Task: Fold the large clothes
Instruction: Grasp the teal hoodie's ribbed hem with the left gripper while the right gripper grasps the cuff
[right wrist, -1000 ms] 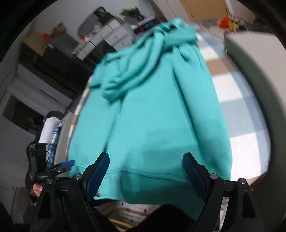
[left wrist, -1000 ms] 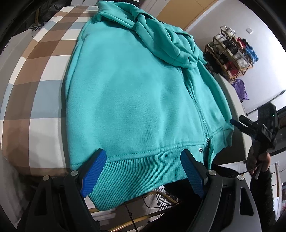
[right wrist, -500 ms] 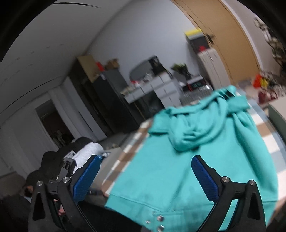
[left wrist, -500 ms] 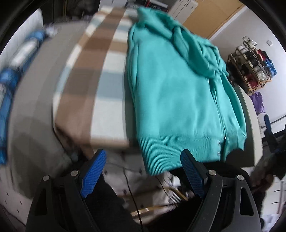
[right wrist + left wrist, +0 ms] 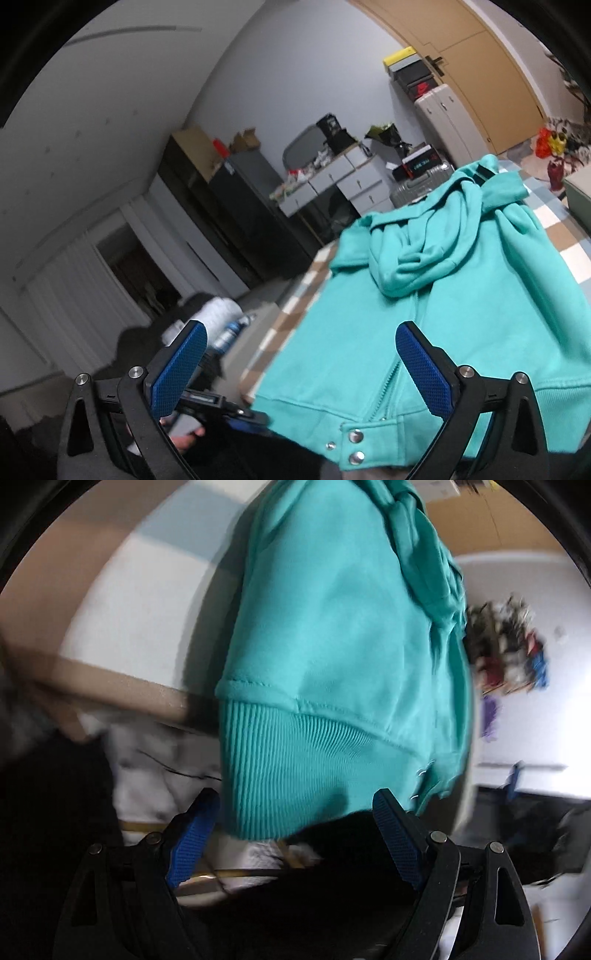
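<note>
Sleeves look folded in on the hoodie [image 5: 461, 295], bottom half not yet, and both tongs, left [image 5: 291, 834] and right [image 5: 303, 365], gape empty near its hem [image 5: 295, 760].

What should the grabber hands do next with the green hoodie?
Probably the left gripper should ease forward and close on the ribbed hem of the teal hoodie. Its jaws stand open right at that hem, which hangs over the edge of the checked blanket, and neither gripper holds anything yet.
</note>
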Action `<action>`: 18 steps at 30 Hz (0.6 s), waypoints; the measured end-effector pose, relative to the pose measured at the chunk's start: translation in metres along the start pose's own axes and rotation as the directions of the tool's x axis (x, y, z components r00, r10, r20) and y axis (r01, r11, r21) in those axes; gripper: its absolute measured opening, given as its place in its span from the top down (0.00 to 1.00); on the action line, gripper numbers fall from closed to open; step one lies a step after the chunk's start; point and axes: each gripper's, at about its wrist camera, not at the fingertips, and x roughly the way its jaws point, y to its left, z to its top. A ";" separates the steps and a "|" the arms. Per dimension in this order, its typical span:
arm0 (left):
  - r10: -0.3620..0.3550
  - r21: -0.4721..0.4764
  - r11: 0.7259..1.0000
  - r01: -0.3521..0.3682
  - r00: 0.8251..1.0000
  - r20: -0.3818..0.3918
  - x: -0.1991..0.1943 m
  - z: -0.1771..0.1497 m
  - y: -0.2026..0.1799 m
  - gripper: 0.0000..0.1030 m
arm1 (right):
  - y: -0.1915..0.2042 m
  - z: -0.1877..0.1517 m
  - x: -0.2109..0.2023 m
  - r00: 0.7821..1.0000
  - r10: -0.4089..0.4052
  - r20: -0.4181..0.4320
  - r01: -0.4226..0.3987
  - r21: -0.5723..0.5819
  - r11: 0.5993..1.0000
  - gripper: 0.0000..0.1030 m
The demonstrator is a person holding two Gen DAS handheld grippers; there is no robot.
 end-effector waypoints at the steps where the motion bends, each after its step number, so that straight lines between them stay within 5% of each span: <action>1: 0.004 -0.016 1.000 -0.004 1.000 0.007 0.001 0.001 0.001 0.21 | -0.003 0.001 -0.002 1.000 -0.002 0.008 0.002 0.018 1.000 0.00; 3: 0.012 -0.012 1.000 -0.011 0.999 0.051 -0.005 0.000 -0.001 0.26 | -0.007 0.003 -0.006 1.000 -0.014 0.020 0.013 0.044 0.999 0.00; 4: 0.006 0.004 1.000 -0.007 0.998 0.060 -0.009 -0.002 -0.005 0.34 | -0.012 0.004 -0.010 1.000 -0.018 0.019 0.017 0.063 0.998 0.00; 5: 0.009 0.025 1.000 -0.011 0.998 0.069 -0.013 -0.003 -0.009 0.56 | -0.015 0.004 -0.014 1.000 -0.023 0.016 0.022 0.078 0.997 0.00; 6: 0.024 0.046 0.999 -0.027 0.997 0.075 -0.017 -0.004 -0.013 0.68 | -0.023 0.006 -0.024 0.999 -0.031 0.022 0.029 0.109 0.994 0.00; 8: 0.034 0.082 0.996 -0.040 0.996 0.077 -0.022 -0.005 -0.018 0.73 | -0.037 0.010 -0.043 0.996 -0.077 0.041 0.071 0.144 0.987 0.00; 9: 0.033 0.114 0.993 -0.042 0.996 0.078 -0.023 -0.005 -0.023 0.85 | -0.045 0.013 -0.053 0.990 -0.133 0.046 0.124 0.158 0.980 0.00; 13: 0.030 0.183 0.982 -0.048 0.994 0.102 -0.025 0.002 -0.033 0.89 | -0.090 0.028 -0.077 0.930 -0.364 -0.055 0.367 0.220 0.904 0.00; 18: 0.030 0.196 0.979 -0.050 0.994 0.105 -0.021 0.009 -0.032 0.85 | -0.145 0.020 -0.062 0.875 -0.370 -0.312 0.462 0.313 0.830 0.00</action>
